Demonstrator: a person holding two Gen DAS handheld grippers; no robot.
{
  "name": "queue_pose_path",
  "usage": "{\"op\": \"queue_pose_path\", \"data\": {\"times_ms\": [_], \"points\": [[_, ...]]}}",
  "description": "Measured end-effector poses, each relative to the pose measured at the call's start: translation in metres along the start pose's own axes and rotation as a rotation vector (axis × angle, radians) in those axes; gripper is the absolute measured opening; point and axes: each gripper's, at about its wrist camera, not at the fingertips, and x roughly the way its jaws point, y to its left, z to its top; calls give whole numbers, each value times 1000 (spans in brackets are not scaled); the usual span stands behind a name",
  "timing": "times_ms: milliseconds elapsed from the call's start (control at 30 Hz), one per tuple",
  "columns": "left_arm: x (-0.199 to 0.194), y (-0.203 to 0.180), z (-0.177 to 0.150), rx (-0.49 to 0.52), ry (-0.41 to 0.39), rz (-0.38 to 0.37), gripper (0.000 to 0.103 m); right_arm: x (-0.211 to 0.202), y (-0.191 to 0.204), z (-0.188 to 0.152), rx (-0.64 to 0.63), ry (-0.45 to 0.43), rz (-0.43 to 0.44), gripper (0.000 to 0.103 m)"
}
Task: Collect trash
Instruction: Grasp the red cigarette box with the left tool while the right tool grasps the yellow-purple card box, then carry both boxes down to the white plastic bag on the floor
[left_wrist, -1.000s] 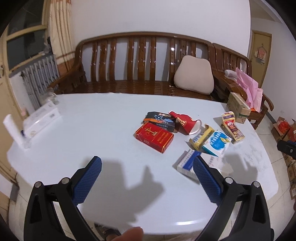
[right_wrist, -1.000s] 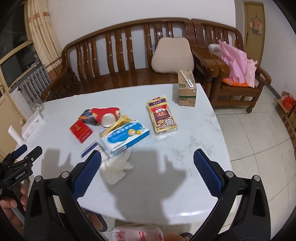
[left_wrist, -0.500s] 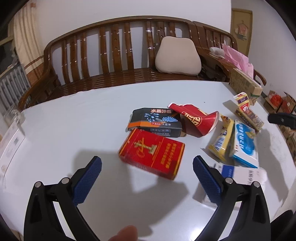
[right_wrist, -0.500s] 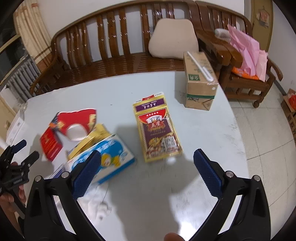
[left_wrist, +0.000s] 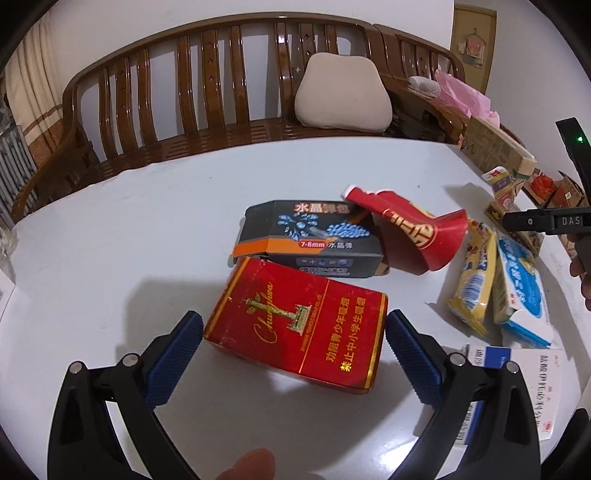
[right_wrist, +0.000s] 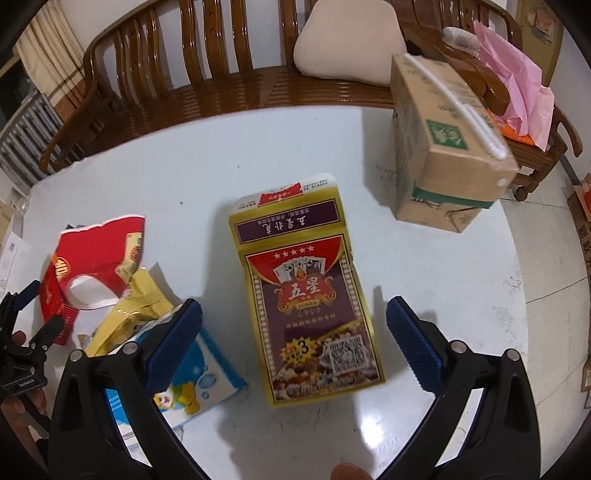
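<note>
The left tool (left_wrist: 294, 345) stood spread apart around a red carton (left_wrist: 295, 325) lying on the white surface (left_wrist: 147, 221). The right tool (right_wrist: 294, 341) gaped likewise around a card box (right_wrist: 314, 314).

Closed in since a second ago: left gripper (left_wrist: 294, 345), jaws spread as wide as before, now low over the table with the red cigarette carton (left_wrist: 295, 326) between its blue pads, where earlier that carton lay well ahead at 12 o'clock. Likewise advanced on the right: right gripper (right_wrist: 294, 345), equally wide, now straddling the near end of the poker card box (right_wrist: 308, 301), previously far off toward 1 o'clock. Drawn nearer in that view too, at 1 o'clock: the cardboard box (right_wrist: 441, 147).
</note>
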Motion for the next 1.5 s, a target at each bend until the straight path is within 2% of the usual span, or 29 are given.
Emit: {"op": "queue_pose_path", "data": {"times_ms": [133, 433, 633, 733, 767, 1167, 1500], "points": [[10, 0, -2, -3, 50, -17, 96, 7, 1, 0, 2, 17, 9, 98], [11, 1, -2, 10, 55, -19, 96, 7, 4, 2, -8, 24, 2, 97], [10, 0, -2, 12, 58, -21, 91, 5, 10, -1, -46, 17, -57, 83], [9, 0, -3, 7, 59, -17, 91, 3, 9, -2, -56, 7, -90, 64], [8, 0, -4, 8, 58, -18, 91, 2, 8, -2, -52, 2, -91, 62], [-3, 8, -10, -62, 47, -68, 89, 1, 11, -2, -39, 2, -92, 59], [-38, 3, -11, -73, 1, -18, 89, -33, 18, -1, -56, -60, -59, 59]]}}
